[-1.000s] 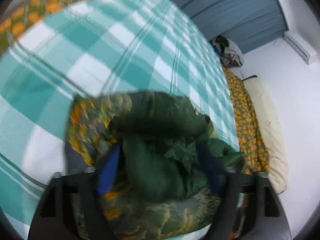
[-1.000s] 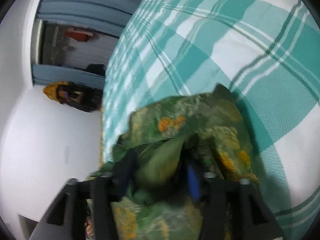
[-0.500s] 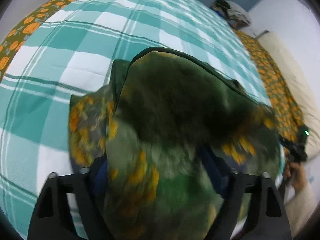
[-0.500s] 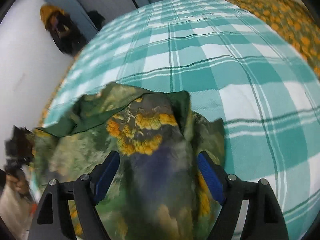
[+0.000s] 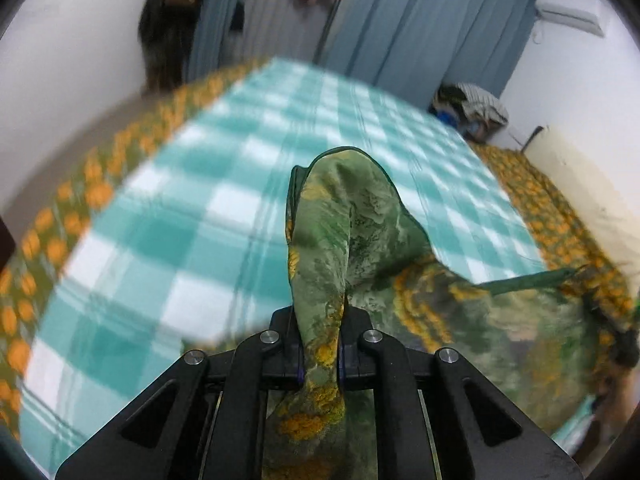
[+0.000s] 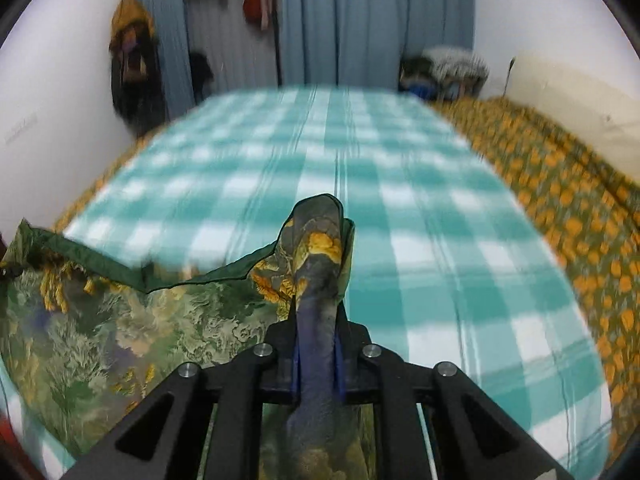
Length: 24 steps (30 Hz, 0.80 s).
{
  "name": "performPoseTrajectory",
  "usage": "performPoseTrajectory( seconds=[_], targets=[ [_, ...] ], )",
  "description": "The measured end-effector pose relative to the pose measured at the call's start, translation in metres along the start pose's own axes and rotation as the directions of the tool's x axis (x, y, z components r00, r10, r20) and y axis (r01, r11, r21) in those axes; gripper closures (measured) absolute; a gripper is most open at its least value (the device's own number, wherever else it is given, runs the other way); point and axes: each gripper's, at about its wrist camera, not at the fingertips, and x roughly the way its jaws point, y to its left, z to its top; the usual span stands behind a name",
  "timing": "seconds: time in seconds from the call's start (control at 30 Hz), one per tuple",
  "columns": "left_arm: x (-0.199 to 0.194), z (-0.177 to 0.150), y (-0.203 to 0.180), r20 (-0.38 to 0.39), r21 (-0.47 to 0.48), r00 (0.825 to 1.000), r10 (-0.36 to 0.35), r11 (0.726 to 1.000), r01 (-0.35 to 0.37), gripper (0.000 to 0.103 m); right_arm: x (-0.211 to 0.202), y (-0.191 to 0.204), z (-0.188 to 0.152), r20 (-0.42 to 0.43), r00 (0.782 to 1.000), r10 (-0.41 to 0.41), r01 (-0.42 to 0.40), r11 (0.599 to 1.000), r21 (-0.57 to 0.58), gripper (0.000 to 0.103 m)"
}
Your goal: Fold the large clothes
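A large green cloth with yellow-orange flower print [image 5: 460, 320] is held up over the bed, spread between both grippers. My left gripper [image 5: 319, 344] is shut on one bunched corner, which sticks up past the fingers. My right gripper [image 6: 316, 356] is shut on another bunched corner; the cloth [image 6: 120, 340] stretches away to its left, its dark green hem sagging. The cloth's lower part hangs out of view below both grippers.
A bed with a teal and white checked sheet [image 6: 360, 200] lies ahead, edged by an orange-flowered cover [image 6: 568, 208]. Blue curtains [image 6: 360, 20], hanging clothes and a pile of laundry [image 5: 476, 108] stand at the far end. White walls on both sides.
Both grippers have risen and tilted from looking down at the bed to looking level across it. The crumpled cloth has been lifted and spread out between them.
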Motion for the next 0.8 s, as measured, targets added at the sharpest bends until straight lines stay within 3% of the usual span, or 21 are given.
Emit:
performPoseTrajectory(
  seconds=[0.07, 0.17, 0.23, 0.33, 0.5, 0.8],
  targets=[
    [0.023, -0.008, -0.005, 0.038, 0.068, 0.996, 0.087, 0.994, -0.089, 0.094, 0.015, 0.003, 0.007, 0.025, 0.999, -0.038, 0.038, 0.999, -0.012, 0.091],
    [0.071, -0.041, 0.014, -0.054, 0.048, 0.987, 0.149, 0.988, -0.147, 0.094, 0.056, 0.002, -0.008, -0.039, 0.996, -0.078, 0.078, 0.997, -0.015, 0.091],
    [0.091, -0.065, 0.026, -0.101, 0.037, 0.98, 0.169, 0.985, -0.166, 0.093, 0.09, -0.003, -0.037, -0.132, 0.987, -0.086, 0.087, 0.996, -0.001, 0.091],
    [0.105, -0.103, 0.04, -0.119, -0.008, 0.98, 0.157, 0.987, -0.159, 0.09, 0.117, -0.001, -0.076, -0.206, 0.976, -0.068, 0.071, 0.997, 0.008, 0.091],
    [0.105, -0.109, 0.035, -0.1, -0.005, 0.982, 0.161, 0.987, -0.163, 0.089, 0.131, 0.004, -0.103, -0.201, 0.976, -0.077, 0.085, 0.996, 0.031, 0.089],
    [0.11, -0.109, 0.037, -0.099, -0.003, 0.982, 0.161, 0.987, -0.162, 0.086, 0.139, -0.002, -0.109, -0.193, 0.98, -0.056, 0.07, 0.996, 0.064, 0.086]
  ],
)
